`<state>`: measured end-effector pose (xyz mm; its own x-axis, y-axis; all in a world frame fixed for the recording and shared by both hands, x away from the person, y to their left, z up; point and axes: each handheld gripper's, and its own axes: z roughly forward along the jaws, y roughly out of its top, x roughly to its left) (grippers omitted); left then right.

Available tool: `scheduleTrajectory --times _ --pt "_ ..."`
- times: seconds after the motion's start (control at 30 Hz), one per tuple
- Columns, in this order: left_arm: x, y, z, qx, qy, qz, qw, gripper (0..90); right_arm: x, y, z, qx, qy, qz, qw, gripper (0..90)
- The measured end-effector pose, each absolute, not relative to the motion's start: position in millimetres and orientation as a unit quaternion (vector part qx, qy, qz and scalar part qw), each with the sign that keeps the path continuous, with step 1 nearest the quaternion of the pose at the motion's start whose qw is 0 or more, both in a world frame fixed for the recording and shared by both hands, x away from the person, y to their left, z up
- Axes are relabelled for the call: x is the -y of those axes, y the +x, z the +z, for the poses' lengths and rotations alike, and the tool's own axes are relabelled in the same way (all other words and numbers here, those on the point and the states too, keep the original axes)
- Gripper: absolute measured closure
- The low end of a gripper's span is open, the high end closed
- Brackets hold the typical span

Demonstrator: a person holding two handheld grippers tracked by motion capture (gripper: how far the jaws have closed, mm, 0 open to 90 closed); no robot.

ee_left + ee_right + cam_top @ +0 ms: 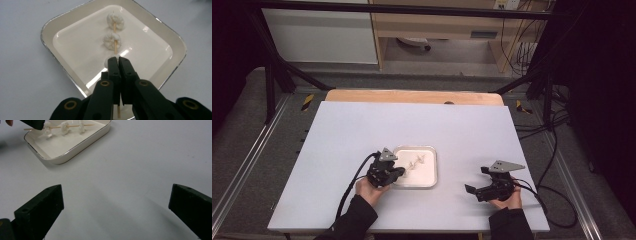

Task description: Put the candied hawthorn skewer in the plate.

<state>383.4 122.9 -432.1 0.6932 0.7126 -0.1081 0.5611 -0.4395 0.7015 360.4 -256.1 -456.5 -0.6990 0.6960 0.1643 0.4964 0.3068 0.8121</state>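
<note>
A pale grey table [362, 130] lies under a dark frame, bare except for a white tray [430, 176] near its front middle. In the tray lies a thin wooden skewer [115, 46] threaded with three white lumps, running from the tray's left side toward its far right corner. The left gripper [117, 60] reaches over the tray's left rim with its jaws closed tight on the skewer's near end, just behind the nearest lump. The step in hand looks like taking hold of the skewer; next, I judge, comes a straight lift, keeping the stick level so the lumps clear the raised rim. The right gripper [482, 181] rests well to the right of the tray, jaws spread wide with nothing between them. Open tabletop surrounds the tray on every side, widest beyond it; the front table edge is nearest.
</note>
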Motion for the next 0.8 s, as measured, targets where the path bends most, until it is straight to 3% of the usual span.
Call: scheduleTrajectory --times 0.27,0.67,0.8 --pt "-127.2 381.3 -426.8 -0.371 0.844 0.106 0.372 82.8 256.3 359.2 -456.2 -0.801 0.372 0.457 0.109 0.5" --pt "-174.7 369.8 -399.1 -0.362 0.846 0.132 0.369 40.0 257.5 359.3 -454.7 -0.797 0.377 0.460 0.110 0.5" --pt "-196.7 364.4 -403.9 -0.375 0.845 0.133 0.358 32.3 258.2 359.1 -454.4 -0.796 0.378 0.460 0.111 0.5"
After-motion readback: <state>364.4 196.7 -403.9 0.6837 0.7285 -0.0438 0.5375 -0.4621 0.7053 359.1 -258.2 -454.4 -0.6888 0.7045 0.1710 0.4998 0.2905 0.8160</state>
